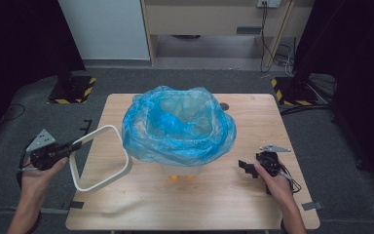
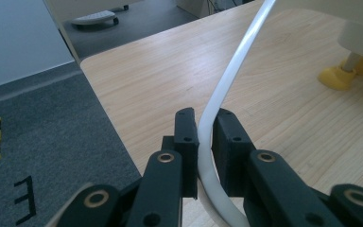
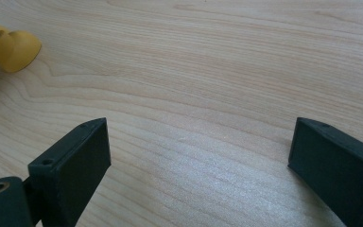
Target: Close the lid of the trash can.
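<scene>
Jaws of the left gripper [image 2: 205,137] are clamping a thin white ring [image 1: 99,157], a rounded-square hoop of plastic that looks like the retaining frame for a bin liner. In the left gripper view the strip is running upright between the two black pads and curving away over the table [image 2: 160,80]. Jaws of the right gripper [image 3: 198,156] are standing wide apart over bare wood, holding nothing, near the table's right edge in the high view [image 1: 253,165].

Seen from above, the ring is hanging off the left gripper [image 1: 70,146] at the table's left side, tilted, its far corner sitting just beside the blue bag [image 1: 177,124]. That bag is draping loosely over the rim of a small white bin [image 1: 182,170] on yellow feet [image 2: 336,78] at the middle of the table.

Judging by its thin section, the ring is probably light and a little springy, so it is likely bending and swinging when carried by one edge; a grip at the middle of a straight side, as now, is keeping it steadier than a corner would. Smooth plastic may be slipping between the pads. Thin, soft and easily snagged, the film is best handled at its folded-over edge.
</scene>
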The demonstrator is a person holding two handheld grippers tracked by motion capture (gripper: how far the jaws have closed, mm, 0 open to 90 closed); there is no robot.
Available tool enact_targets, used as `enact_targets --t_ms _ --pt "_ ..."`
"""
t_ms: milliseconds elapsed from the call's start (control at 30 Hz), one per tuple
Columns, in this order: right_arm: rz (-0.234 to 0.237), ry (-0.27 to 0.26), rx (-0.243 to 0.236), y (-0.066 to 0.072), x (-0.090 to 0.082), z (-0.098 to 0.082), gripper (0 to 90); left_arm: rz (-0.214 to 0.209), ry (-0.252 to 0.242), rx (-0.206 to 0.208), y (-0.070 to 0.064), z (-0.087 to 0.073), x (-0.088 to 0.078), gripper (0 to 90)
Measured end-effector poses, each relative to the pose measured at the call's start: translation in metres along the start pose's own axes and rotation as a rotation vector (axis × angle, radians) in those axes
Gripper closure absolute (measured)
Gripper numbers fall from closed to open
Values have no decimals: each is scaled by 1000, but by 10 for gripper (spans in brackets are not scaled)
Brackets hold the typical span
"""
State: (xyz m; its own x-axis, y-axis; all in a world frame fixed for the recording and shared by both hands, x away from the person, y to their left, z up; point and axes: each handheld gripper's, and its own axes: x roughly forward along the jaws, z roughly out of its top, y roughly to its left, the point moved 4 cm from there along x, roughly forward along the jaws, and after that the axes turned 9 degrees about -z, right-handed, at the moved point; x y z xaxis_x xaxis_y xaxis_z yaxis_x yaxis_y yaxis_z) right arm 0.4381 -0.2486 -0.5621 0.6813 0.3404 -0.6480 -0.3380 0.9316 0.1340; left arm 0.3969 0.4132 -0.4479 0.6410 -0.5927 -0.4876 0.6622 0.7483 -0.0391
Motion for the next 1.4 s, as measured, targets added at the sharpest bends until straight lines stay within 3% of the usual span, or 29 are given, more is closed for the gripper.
enact_targets --t_ms 533,800,1067,1400 --pt "4 3 5 0 0 0 61 -2 -13 29 6 20 -4 803" --pt "1 -1 -3 0 0 0 61 11 -55 -3 17 27 -11 803" --pt "2 3 -5 0 0 0 62 19 -72 1 24 43 -10 804" --pt "2 2 -6 0 0 0 62 19 -114 25 18 69 -33 804"
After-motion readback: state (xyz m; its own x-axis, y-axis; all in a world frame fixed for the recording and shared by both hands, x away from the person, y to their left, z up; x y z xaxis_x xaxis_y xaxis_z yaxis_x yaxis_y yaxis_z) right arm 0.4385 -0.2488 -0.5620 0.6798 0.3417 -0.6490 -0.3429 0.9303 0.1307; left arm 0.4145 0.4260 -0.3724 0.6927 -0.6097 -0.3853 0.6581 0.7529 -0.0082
